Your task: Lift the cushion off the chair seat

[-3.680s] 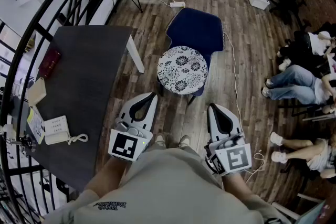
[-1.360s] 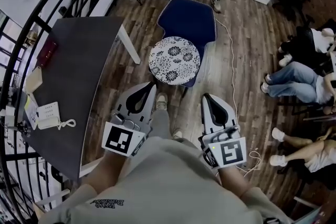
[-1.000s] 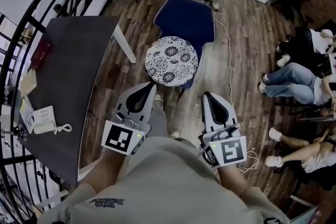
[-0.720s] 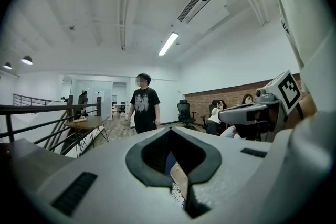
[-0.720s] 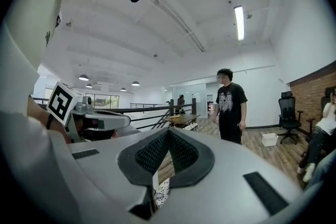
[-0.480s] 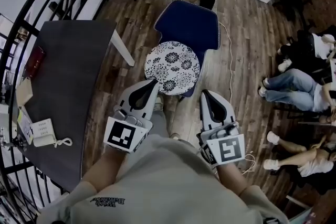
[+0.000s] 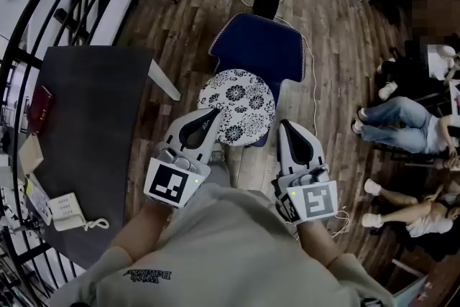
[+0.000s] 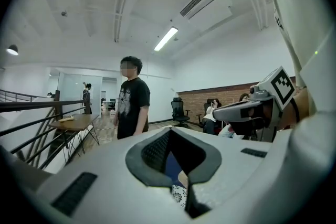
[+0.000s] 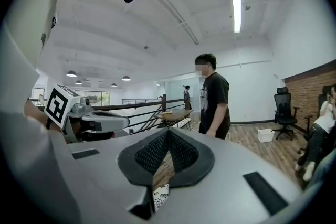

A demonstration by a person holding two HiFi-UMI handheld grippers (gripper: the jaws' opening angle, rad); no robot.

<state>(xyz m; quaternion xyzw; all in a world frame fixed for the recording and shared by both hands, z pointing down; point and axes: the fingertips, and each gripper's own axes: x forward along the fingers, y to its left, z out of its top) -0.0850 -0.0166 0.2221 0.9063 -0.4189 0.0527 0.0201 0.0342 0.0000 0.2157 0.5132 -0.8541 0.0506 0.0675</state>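
Cushion (image 7: 237, 106) flat on blue chair seat (image 7: 262, 47), not yet touched. Left gripper (image 7: 213, 112) and right gripper (image 7: 285, 124) both closed on nothing, near its front rim. Ahead: opening, clamping, lifting.

Ceiling strip lamps (image 9: 236, 14) light the room brightly and evenly, with faint shadows on the floor (image 7: 338, 32), every view bulging fisheye with black corners, the left claw (image 8: 169, 131) looming soft up close.
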